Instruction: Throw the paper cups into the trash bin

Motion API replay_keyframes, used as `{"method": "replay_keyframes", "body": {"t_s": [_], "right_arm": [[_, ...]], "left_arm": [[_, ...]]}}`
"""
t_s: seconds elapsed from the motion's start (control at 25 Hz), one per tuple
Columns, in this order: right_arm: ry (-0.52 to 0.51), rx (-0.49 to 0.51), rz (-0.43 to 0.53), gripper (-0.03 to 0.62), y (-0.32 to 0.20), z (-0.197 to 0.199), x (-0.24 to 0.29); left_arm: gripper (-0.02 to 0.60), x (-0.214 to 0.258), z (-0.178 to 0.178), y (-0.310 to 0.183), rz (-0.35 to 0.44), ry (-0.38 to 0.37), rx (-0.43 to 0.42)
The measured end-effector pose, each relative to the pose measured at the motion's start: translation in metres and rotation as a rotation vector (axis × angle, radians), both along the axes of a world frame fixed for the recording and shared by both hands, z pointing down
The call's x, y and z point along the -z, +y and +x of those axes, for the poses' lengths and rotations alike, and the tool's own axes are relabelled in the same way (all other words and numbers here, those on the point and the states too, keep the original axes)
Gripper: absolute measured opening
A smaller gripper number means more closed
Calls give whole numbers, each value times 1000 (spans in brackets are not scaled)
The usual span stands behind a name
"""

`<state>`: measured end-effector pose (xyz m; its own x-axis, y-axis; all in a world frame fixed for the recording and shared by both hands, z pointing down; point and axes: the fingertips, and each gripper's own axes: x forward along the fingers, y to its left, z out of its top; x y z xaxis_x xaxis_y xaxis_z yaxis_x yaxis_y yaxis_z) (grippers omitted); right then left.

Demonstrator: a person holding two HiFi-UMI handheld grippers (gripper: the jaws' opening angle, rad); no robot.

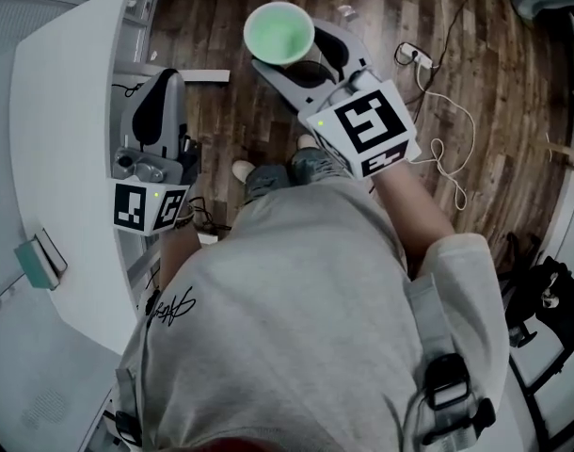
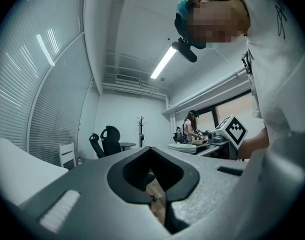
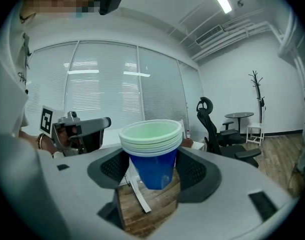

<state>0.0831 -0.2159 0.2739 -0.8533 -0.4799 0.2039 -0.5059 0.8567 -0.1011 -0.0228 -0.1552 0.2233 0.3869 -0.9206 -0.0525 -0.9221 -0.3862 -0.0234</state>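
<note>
Right of the curved white table (image 1: 71,111), the right gripper (image 3: 153,168) pinches a stack of blue, green-lined paper cups (image 3: 151,136). The left gripper (image 1: 163,88), at the table's edge, is pressed together and empty.

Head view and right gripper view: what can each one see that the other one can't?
Only the head view looks down into the stack of blue paper cups, showing the pale green inside, plus a white cable on the wooden floor. Only the right gripper view shows the cups' blue sides and nested rims, a black office chair and a coat stand. Both show the cups held in the right gripper, and the left gripper.
</note>
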Motion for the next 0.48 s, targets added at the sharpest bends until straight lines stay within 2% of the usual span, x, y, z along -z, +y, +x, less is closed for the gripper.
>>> {"method": "replay_keyframes", "body": {"t_s": [0.24,0.48], "right_arm": [[-23,-48,-7,290,-12,21,-3],[-23,-96,-52,290,-10,27,-10]], "left_arm": [[-6,-4,27,-26,-11,-4,-73],[-6,-12,36,-42,-21,-5,-149]]}}
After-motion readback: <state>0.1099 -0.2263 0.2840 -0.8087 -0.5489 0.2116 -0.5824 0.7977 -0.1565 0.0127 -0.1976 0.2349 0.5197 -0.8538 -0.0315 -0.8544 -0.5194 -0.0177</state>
